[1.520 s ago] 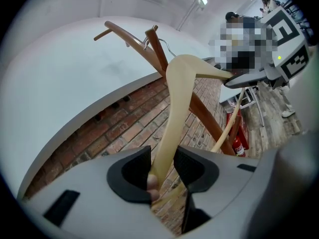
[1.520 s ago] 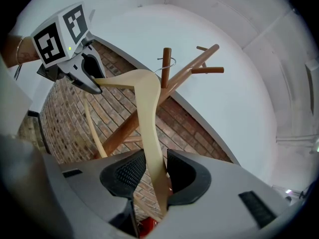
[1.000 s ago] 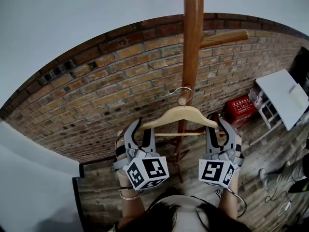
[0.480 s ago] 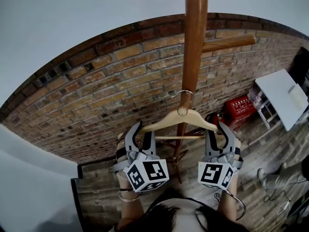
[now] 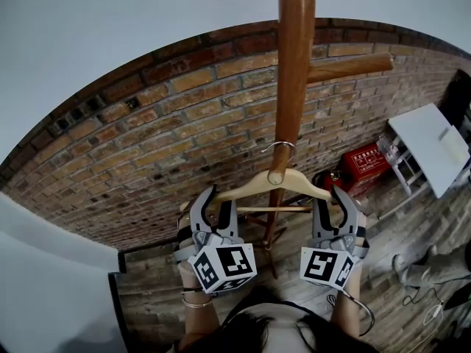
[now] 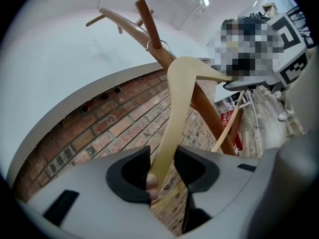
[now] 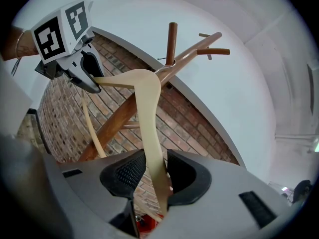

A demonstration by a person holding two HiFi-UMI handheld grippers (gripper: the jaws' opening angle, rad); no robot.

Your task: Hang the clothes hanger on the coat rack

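Note:
A pale wooden clothes hanger (image 5: 254, 185) with a metal hook (image 5: 278, 146) hangs level in front of the brown wooden coat rack pole (image 5: 293, 72). The hook sits over the tip of a short rack peg (image 5: 277, 172). My left gripper (image 5: 213, 197) is shut on the hanger's left end (image 6: 169, 133). My right gripper (image 5: 330, 197) is shut on its right end (image 7: 149, 133). In both gripper views the hook (image 6: 160, 45) loops around an upright peg (image 7: 171, 43) of the rack. A long side peg (image 5: 349, 66) juts right higher up.
A red-brown brick wall (image 5: 147, 145) stands behind the rack, white wall above it. A red box (image 5: 366, 165) sits on the floor at right, beside a white table (image 5: 430, 147). Wooden floorboards (image 5: 154, 289) lie below my grippers.
The hanger has risen slightly and moved in, so its hook now sits over the peg tip. Both grippers kept their hold and shifted a little with it.

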